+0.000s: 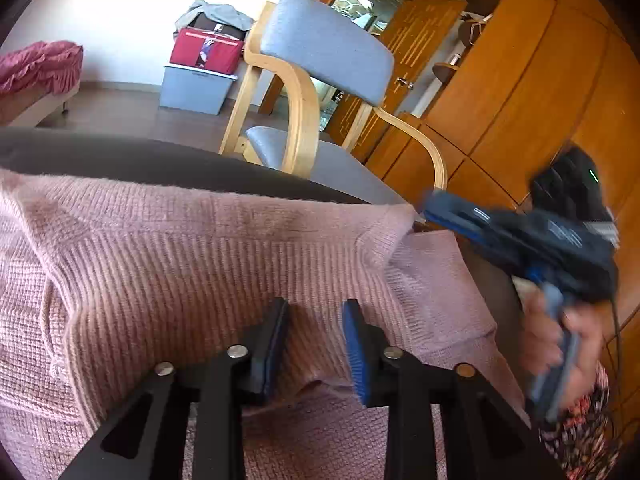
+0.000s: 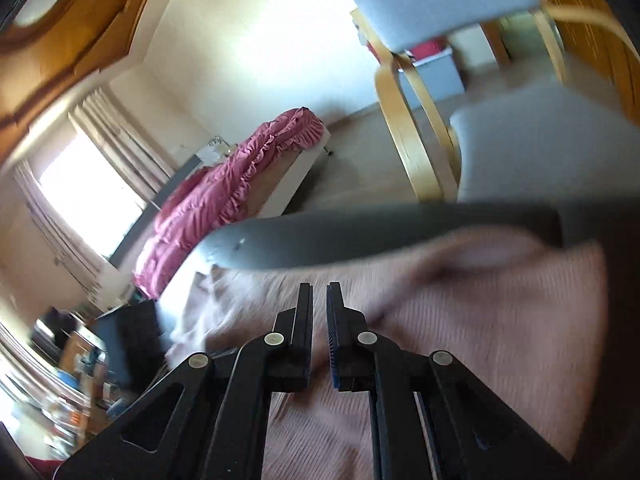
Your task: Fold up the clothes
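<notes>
Pink ribbed knit, fuzzy and a bit rumpled: that's your sweater (image 1: 168,248), spread over the dark table (image 1: 120,156) right up to its far edge. Your left gripper (image 1: 316,344) hangs over it with fingers parted, gripping nothing. Your right gripper (image 2: 320,332) is nearly closed with a narrow gap, pinching the sweater's far corner near the chair (image 1: 320,52).

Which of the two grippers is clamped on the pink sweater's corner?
The right gripper, pinching the pink knit sweater at its far corner. The left gripper is open above the fabric.
</notes>
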Motion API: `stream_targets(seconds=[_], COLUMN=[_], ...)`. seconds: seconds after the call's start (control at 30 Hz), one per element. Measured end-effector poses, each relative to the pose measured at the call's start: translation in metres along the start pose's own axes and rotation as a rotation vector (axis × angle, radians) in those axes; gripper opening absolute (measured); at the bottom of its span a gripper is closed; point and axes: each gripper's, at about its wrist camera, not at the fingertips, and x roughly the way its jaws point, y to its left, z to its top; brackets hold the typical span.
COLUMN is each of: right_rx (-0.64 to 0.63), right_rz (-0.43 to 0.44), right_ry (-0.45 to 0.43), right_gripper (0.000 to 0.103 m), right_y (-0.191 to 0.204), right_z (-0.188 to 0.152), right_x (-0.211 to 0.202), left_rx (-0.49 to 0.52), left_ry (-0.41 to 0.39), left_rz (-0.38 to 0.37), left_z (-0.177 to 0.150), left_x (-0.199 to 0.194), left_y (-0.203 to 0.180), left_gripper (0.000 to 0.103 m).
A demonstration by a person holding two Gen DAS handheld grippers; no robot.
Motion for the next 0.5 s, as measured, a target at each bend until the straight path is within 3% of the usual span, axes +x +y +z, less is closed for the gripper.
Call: stream_targets(seconds=[0.13, 0.2, 0.5], right_rx=[0.039, 0.071, 0.209], right_rz=[-0.16, -0.218, -0.218], right_ry=[0.07, 0.069, -0.096], right_gripper=[0.007, 0.0, 0.0], right_y=[-0.031, -0.047, -0.073], right_z=[0.01, 0.011, 0.014], right_x=[0.036, 0.042, 0.014], left_rx=[-0.013, -0.006, -0.008], left_ry=[0.0, 0.003, 0.002], left_rz=[-0.014, -0.011, -0.023], left_z=[0.002, 0.003, 0.005], left_x=[0.001, 0.003, 0.005], left_y=[0.002, 0.0, 0.002], left_gripper=[0.031, 0.03, 0.03])
